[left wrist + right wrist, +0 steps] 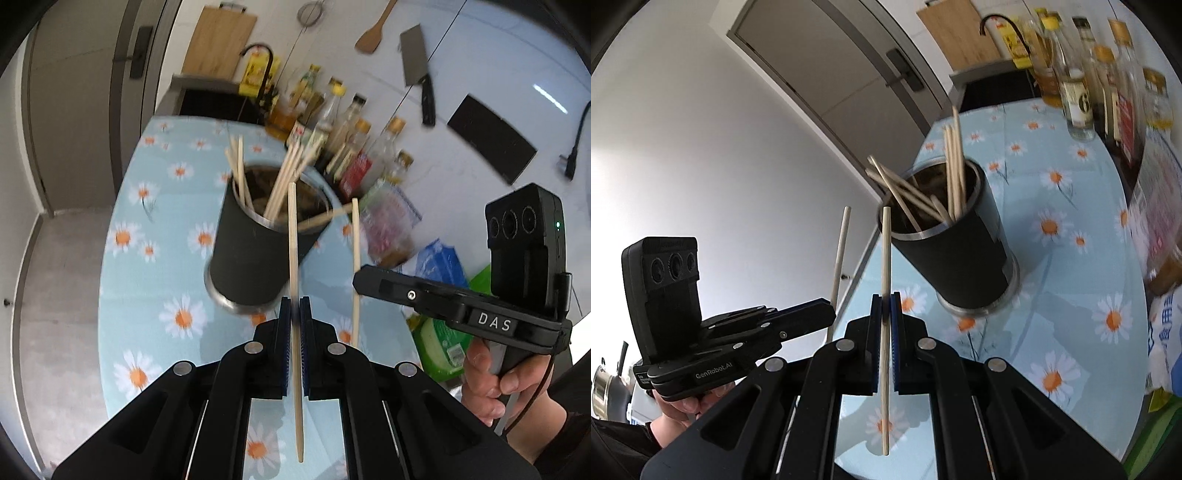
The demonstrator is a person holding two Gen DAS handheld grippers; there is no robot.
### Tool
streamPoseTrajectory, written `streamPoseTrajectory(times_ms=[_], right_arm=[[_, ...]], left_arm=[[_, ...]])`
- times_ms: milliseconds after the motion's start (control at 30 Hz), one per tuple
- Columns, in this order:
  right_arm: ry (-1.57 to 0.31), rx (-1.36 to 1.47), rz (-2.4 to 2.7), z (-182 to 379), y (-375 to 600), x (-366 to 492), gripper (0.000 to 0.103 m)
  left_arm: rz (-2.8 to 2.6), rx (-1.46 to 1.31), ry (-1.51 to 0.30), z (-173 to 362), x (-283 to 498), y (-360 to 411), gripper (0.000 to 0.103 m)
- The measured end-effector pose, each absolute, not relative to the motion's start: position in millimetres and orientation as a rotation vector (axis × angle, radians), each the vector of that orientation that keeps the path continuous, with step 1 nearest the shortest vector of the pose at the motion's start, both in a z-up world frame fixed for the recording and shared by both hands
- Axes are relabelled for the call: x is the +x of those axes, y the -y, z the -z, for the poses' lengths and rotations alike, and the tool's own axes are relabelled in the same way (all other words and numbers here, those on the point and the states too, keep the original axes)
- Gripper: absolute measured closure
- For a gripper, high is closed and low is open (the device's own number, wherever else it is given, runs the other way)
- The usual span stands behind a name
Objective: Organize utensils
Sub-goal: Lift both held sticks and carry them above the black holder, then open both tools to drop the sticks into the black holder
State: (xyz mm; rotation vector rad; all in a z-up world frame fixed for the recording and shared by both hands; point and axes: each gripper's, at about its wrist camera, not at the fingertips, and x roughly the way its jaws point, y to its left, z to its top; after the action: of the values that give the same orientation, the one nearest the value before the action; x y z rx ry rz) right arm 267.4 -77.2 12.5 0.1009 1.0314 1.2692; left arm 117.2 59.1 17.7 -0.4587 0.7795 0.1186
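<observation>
A black metal-rimmed holder point(255, 254) stands on the daisy tablecloth point(147, 288) with several wooden chopsticks leaning in it. In the left wrist view my left gripper point(294, 306) is shut on one chopstick point(293, 240), held upright in front of the holder. To its right, my right gripper point(356, 282) grips a second chopstick point(355, 240). The right wrist view has the right gripper point(885, 299) shut on its chopstick point(885, 251), just left of the holder point(960, 254). My left gripper point(831, 314) holds its stick point(841, 251) further left. Both sticks hang clear of the table.
Several oil and sauce bottles point(343, 133) line the table's far side, with snack bags point(388, 229) and a green pack point(443, 343) to the right. A sink with a black tap point(258, 74) lies beyond. A cleaver point(417, 62) and a spatula point(373, 33) hang on the wall.
</observation>
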Motion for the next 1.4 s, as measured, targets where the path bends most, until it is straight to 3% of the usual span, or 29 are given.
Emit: streamPoseTrajectory(times_ms=[600,967,1400], right_arm=[[-0.706,0.213,-1.173,-84.1,54.3,296.4,0.098],[-0.519,0.181,-1.134,-112.8,42.3,310.8,0.098],[-0.465,0.124,-1.081,-101.2,28.6,316.3,0.097]], left_arm=[[-0.018,-0.335,-0.411,-85.8,149.9,-93.0,0.099],[-0.032,-0.258,-0.238,-100.4,176.0,-98.6,0.099],[-0.04,-0.24,-0.255,-74.6,194.5,-107.4,0.099]])
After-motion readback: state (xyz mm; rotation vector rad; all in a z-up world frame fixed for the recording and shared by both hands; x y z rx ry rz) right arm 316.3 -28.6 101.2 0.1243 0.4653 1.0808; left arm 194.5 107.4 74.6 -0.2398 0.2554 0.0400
